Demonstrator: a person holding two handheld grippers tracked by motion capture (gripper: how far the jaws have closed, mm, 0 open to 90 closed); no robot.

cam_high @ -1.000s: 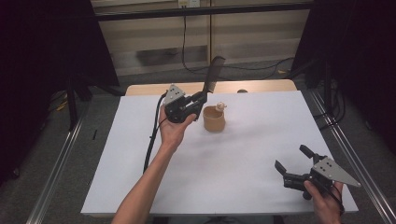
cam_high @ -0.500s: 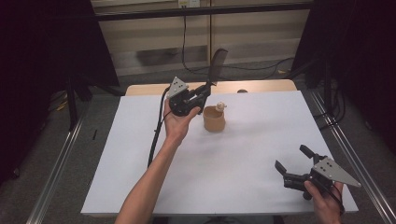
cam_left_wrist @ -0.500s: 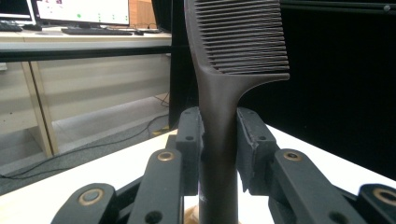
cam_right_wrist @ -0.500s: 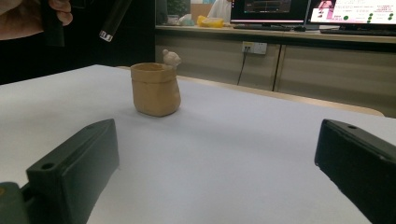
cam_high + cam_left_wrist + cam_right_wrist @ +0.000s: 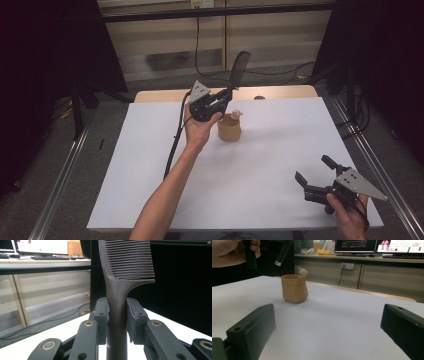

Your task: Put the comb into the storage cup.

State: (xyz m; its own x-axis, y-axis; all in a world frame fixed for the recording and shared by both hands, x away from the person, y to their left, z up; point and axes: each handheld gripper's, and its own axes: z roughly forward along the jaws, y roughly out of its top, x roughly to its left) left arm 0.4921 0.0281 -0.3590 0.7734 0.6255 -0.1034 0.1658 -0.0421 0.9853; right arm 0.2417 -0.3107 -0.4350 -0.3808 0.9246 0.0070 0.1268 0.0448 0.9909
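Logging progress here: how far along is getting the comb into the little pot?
Done: the left claw is shut on the comb, lifted off the table. In hand: holding it tilted above the pot. Left: lowering the handle in and releasing. The right claw waits open.

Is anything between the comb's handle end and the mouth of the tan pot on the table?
Nothing visible. The left gripper holds the comb tilted above the pot, handle end hanging just over the open rim. The little figure sits on the rim's far edge, beside the opening.
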